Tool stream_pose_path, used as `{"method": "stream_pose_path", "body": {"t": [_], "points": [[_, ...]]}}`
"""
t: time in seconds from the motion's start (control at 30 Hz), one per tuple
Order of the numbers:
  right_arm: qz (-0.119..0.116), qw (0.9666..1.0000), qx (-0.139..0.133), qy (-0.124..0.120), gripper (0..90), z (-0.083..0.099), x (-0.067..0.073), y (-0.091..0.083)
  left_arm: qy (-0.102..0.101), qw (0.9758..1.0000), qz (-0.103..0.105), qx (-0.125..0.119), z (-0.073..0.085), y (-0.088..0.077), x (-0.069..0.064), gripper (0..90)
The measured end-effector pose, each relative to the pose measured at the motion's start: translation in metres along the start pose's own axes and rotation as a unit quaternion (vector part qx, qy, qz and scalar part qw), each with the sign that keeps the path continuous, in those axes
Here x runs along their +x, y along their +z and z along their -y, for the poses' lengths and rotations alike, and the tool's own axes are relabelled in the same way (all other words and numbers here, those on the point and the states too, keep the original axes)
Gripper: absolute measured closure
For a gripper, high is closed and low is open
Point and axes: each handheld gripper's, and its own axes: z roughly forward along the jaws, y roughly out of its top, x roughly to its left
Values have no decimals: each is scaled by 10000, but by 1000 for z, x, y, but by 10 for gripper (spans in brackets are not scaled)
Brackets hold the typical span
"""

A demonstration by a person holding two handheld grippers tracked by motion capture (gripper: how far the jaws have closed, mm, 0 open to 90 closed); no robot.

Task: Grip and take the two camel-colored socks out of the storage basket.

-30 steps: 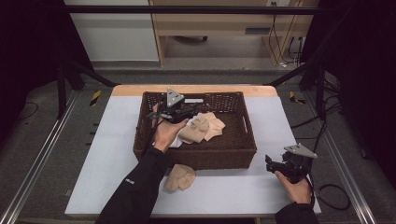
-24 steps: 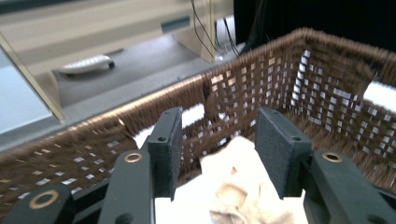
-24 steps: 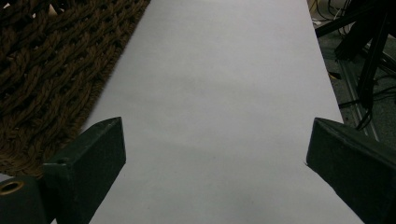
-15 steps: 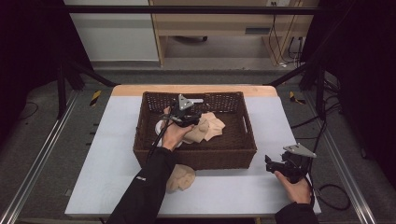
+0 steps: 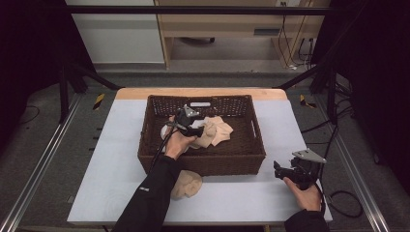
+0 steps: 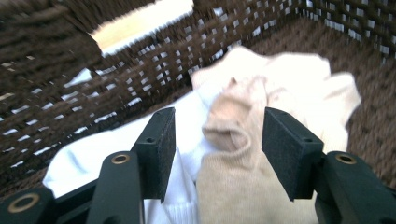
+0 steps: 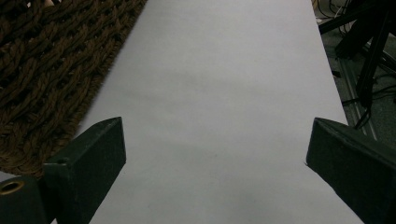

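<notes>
- Beige knitted sock (image 6: 233, 135) lies crumpled inside the dark brown woven wicker basket (image 5: 150, 145), on top of a white cloth (image 6: 93, 158), with more beige fabric heaped beside it toward the basket's right half.
- Another beige sock (image 5: 187, 183) lies on the pale grey worktop (image 5: 111, 159) in front of the basket, just beside the person's dark left sleeve (image 5: 150, 198).
- The left claw (image 6: 217, 140) is down inside the basket over the sock pile; its jaws have just been opening and stand spread, the beige sock's folded end between them, the pads not pressing it.
- The basket sits at the middle of the worktop, a slot handle in its far wall.
- The right claw (image 7: 215, 158) hovers low over the bare worktop, well apart from the socks, near the basket's right front corner; its jaws are spread wide with nothing between them.
</notes>
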Motion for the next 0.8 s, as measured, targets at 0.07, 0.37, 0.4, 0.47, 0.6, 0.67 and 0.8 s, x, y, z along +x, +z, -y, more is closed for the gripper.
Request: {"method": "stream_pose_path", "body": {"t": [0.07,0.37,0.4,0.47,0.6,0.67,0.8], "points": [[7,10000,-1,-12,50,0,0,0,36,9999,41,132,2,1,0,447],[-5,10000,16,-11,50,0,0,0,210,9989,-2,426,7,7,0,441],[-10,10000,27,20,50,0,1,0,187,9985,-13,507,9,8,1,442],[-12,10000,23,4,50,0,1,0,122,9982,38,584,10,9,1,449],[-22,10000,42,-18,51,0,1,1,-14,9975,135,697,12,10,0,528],[-19,10000,39,-21,51,0,1,0,-151,9967,180,777,13,10,0,581],[-21,10000,35,-14,51,0,0,0,-141,9961,68,866,10,7,-2,750]]}}
